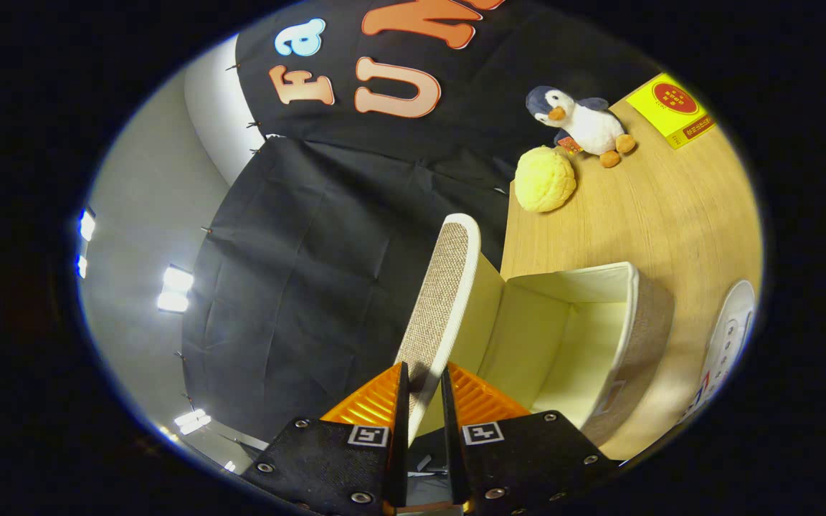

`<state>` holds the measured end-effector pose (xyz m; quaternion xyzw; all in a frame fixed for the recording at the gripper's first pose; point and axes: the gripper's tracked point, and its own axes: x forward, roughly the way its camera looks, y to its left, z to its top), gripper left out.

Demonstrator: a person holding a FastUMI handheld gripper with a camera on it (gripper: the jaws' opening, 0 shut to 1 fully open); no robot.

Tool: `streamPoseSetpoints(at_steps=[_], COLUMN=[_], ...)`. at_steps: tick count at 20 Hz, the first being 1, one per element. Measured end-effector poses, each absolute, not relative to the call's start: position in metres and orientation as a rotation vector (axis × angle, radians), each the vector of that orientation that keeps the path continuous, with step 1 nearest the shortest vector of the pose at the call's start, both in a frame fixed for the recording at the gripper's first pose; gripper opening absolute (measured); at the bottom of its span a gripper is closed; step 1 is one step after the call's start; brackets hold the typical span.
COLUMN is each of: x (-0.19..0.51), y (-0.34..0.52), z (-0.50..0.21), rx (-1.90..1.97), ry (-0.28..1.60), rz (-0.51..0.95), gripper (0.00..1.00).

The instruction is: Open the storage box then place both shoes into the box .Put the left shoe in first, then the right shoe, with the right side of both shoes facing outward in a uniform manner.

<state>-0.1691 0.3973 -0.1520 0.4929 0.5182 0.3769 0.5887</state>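
So the box is open now. Its lid stands up on edge, and my gripper is pinched onto the lid's rim, one orange finger on each side with the edge running straight out ahead between them. The lid's long axis points pretty much away from me, and the box cavity sits just to the right of the fingers, pale yellow inside with nothing in it that I can see.

A white shoe lies on the wooden table further right, past the box's outer wall, so that's where I'd have to swing next, I reckon. I only see part of it, so I can't say which shoe it is.

Further back there's a yellow knobbly ball, a penguin plushie and a yellow card with a red circle. The writing on it is too small to read.
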Motion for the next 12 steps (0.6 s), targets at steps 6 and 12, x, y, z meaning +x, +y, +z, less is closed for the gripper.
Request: streamPoseSetpoints(at_steps=[6,12], x=[-0.165,-0.164], y=[0.456,0.522], z=[-0.129,-0.131], rx=[1.102,1.080], ry=[1.166,1.169], rz=[0.957,0.954], gripper=[0.19,0.18])
